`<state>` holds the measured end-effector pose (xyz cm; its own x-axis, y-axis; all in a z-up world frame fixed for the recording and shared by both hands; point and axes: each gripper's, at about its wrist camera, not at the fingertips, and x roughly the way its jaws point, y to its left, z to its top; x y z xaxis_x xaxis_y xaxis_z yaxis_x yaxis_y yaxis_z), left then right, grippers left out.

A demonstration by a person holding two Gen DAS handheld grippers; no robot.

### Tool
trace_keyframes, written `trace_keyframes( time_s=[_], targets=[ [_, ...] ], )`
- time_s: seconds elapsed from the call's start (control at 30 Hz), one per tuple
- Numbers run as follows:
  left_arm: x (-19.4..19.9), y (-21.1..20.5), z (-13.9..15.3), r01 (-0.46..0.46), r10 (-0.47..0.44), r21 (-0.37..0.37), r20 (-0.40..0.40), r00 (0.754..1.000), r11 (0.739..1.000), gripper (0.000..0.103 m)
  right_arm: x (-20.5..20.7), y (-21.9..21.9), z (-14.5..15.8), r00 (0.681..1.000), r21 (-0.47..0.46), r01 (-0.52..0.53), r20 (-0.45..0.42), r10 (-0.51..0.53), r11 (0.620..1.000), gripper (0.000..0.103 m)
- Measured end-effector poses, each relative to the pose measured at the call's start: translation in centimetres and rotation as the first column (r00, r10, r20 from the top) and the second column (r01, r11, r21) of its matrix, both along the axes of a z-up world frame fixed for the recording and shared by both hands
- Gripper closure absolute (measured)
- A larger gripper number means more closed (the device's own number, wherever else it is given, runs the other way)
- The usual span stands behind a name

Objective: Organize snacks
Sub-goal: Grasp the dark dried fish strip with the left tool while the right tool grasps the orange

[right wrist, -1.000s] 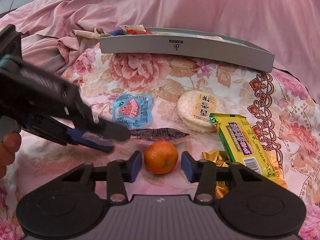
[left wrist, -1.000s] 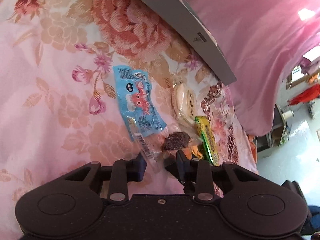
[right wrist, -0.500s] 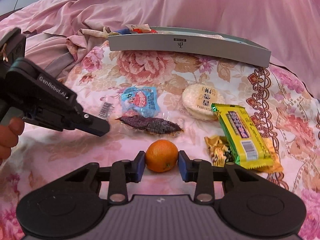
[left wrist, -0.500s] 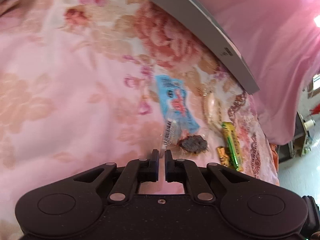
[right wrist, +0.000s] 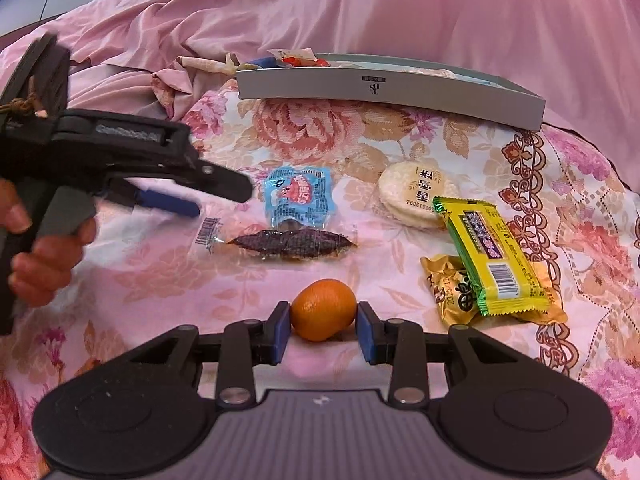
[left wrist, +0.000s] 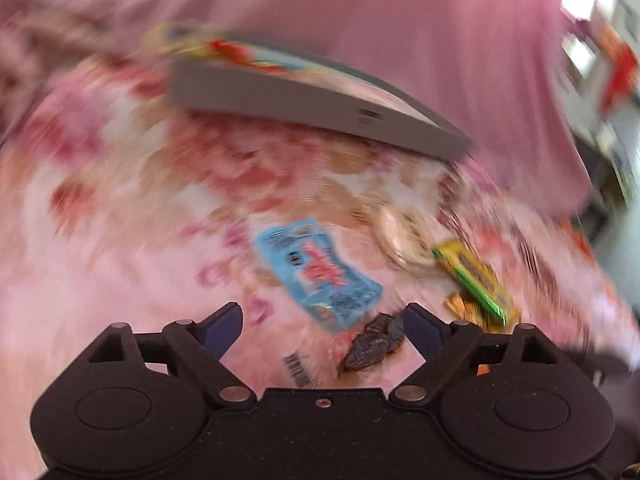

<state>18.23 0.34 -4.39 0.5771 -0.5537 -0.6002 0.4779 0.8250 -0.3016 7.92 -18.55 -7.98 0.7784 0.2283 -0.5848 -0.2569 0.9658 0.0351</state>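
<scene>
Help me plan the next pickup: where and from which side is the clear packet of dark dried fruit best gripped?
Probably across its narrow width at the bulging middle, coming from above. The clear packet of dark dried fruit lies flat on the floral cloth, long and thin, running left to right in the right wrist view, and its flat film edges offer little to pinch. The blue snack packet overlaps its far edge, so keep low.

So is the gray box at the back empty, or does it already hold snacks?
Not empty: colorful wrappers poke above the rim at the left end of the gray box. How full it is, cannot tell.
</scene>
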Motion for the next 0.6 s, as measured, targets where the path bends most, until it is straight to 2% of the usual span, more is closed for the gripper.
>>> trace_keyframes(
  time_s=[0.1, 0.2, 0.3, 0.4, 0.47, 0.53, 0.6],
  targets=[
    [0.2, -1.2, -0.1, 0.177, -0.182, 0.090, 0.046, 0.982, 0.980, 0.011, 0.3, -0.1, 0.1, 1.000, -0.005, 0.000, 0.000, 0.000, 1.000, 0.064],
    [0.4, -2.2, -0.5, 0.306, -0.321, 0.193, 0.051, 0.946, 0.932, 0.011, 0.6, -0.5, 0.0, 1.000, -0.002, 0.007, 0.000, -0.007, 1.000, 0.064],
    [0.6, -3.2, -1.0, 0.362, -0.387, 0.275, 0.039, 0.921, 0.891, 0.015, 0.7, -0.9, -0.1, 1.000, 0.006, 0.018, -0.001, -0.018, 1.000, 0.064],
    [0.6, -4.4, -1.0, 0.403, -0.441, 0.343, 0.038, 0.897, 0.849, 0.026, 0.7, -1.0, -0.1, 1.000, 0.007, 0.023, -0.002, -0.023, 1.000, 0.064],
    [0.5, -5.1, -0.8, 0.414, -0.452, 0.359, 0.024, 0.892, 0.837, 0.044, 0.6, -1.1, 0.0, 1.000, 0.007, 0.024, -0.001, -0.024, 1.000, 0.064],
    [0.1, -5.5, -0.6, 0.423, -0.459, 0.369, 0.011, 0.888, 0.827, 0.051, 0.5, -1.1, 0.0, 1.000, 0.008, 0.026, -0.001, -0.026, 1.000, 0.064],
    [-0.5, -5.7, -0.5, 0.413, -0.448, 0.381, 0.003, 0.894, 0.827, 0.052, 0.4, -1.2, 0.0, 1.000, 0.011, 0.028, -0.002, -0.028, 1.000, 0.064]
  ],
)
